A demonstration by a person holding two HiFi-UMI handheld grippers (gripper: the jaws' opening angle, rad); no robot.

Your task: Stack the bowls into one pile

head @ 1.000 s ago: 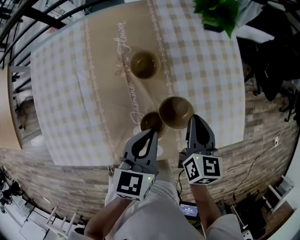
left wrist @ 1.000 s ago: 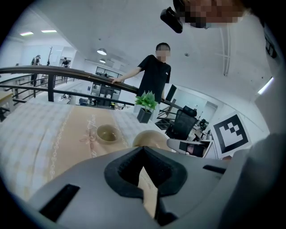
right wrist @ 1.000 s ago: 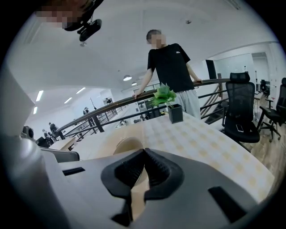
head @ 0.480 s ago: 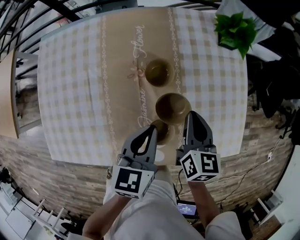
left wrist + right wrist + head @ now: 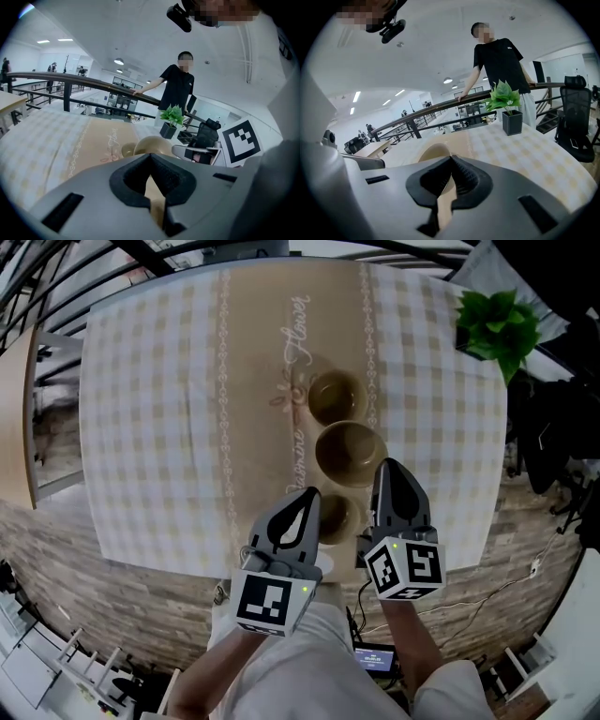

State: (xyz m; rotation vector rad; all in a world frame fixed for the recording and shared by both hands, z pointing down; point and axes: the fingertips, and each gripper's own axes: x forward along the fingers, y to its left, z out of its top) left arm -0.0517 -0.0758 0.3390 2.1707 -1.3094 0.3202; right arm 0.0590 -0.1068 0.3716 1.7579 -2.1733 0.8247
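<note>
Worktop (image 5: 159,427): far bowl (image 5: 336,397), middle bowl (image 5: 349,452), near bowl (image 5: 337,518) in a row, unstacked.
Left claw (image 5: 307,501): clenched, empty, right beside near bowl.
Right claw (image 5: 389,472): clenched, empty, beside middle bowl.

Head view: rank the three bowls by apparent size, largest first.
1. middle bowl
2. far bowl
3. near bowl; it is partly hidden by the left tongs, so this rank is less sure.

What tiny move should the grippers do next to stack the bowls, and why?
Probably open the left gripper and lower it onto the small brown bowl beside it: no bowl is stacked yet, and this gripper and the right gripper are shut, empty.
</note>
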